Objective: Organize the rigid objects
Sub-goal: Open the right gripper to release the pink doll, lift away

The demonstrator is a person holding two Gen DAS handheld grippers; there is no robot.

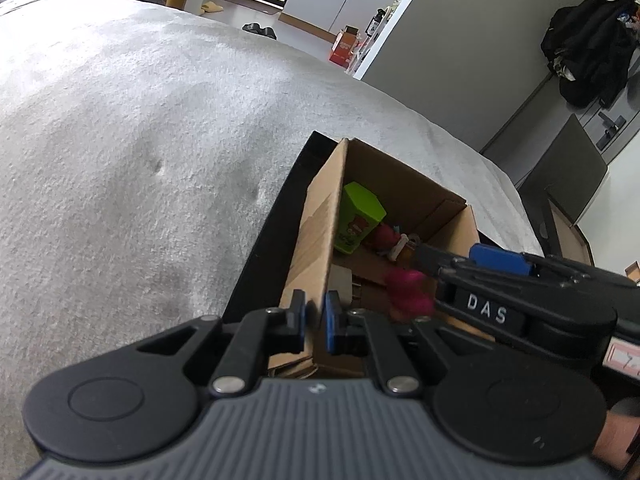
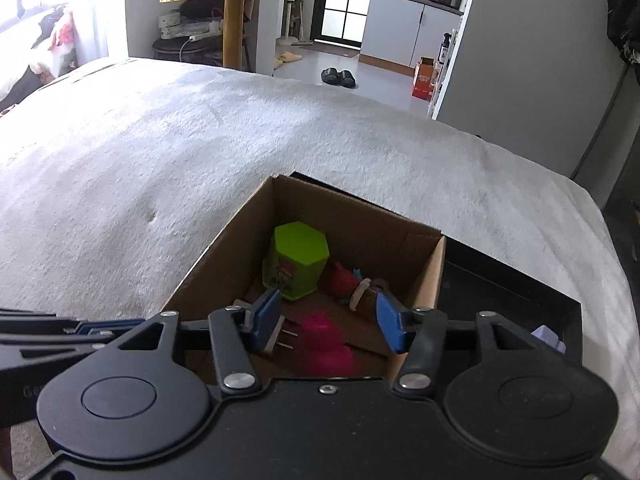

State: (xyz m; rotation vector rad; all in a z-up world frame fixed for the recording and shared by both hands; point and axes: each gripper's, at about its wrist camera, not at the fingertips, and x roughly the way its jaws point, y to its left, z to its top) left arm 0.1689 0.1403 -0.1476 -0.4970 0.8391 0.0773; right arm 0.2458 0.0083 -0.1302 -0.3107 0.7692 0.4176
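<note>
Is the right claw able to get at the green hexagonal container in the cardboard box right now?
Probably yes. The right claw hangs open above the open-topped cardboard box, and the green hexagonal container stands uncovered ahead of it; a blurred pink object lies nearer, below the fingers.

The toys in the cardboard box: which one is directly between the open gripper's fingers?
The blurred magenta plastic toy, lying nearest the camera in the cardboard box below the open right gripper. The green hexagonal container and red toy sit farther back.
</note>
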